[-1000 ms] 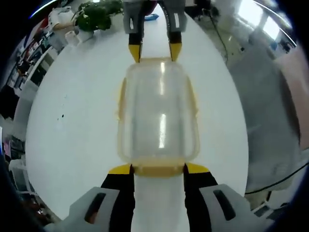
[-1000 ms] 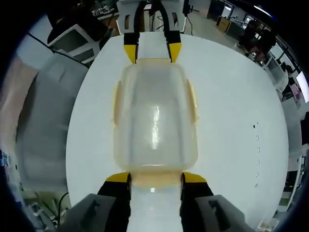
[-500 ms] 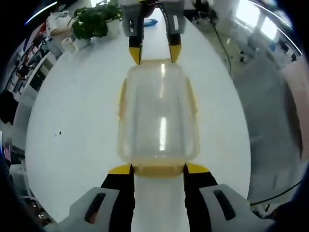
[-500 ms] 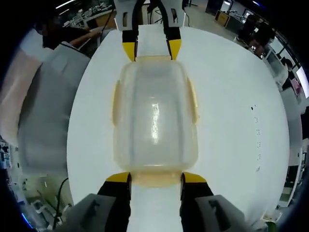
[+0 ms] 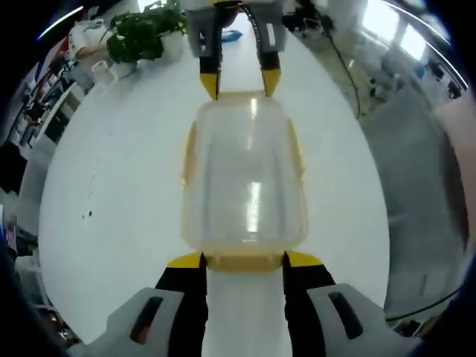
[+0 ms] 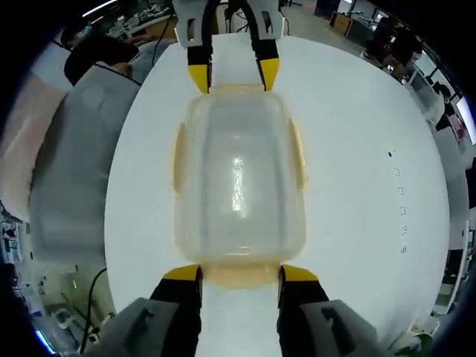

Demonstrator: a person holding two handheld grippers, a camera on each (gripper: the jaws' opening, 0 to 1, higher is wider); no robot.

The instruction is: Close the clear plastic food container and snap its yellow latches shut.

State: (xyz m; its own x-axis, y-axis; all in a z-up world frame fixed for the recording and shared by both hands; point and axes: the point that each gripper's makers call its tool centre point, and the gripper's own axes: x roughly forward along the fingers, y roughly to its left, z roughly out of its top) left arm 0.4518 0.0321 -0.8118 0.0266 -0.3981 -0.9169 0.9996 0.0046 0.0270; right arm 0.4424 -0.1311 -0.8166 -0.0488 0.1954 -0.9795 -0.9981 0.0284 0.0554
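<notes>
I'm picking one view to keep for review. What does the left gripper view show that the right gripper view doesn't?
Left gripper view: a potted plant at the table's far edge, and bright windows beyond.

Right gripper view: a person in dark clothing beyond the table.

Both: the clear container with its lid on, lying on the white table, that view's own gripper open at its near yellow latch, and the other gripper at its far end.

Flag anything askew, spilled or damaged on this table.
Nothing stands out. The clear container sits flat on the white table, lid on, nothing spilled, with the left tongs and right tongs at its two ends.
</notes>
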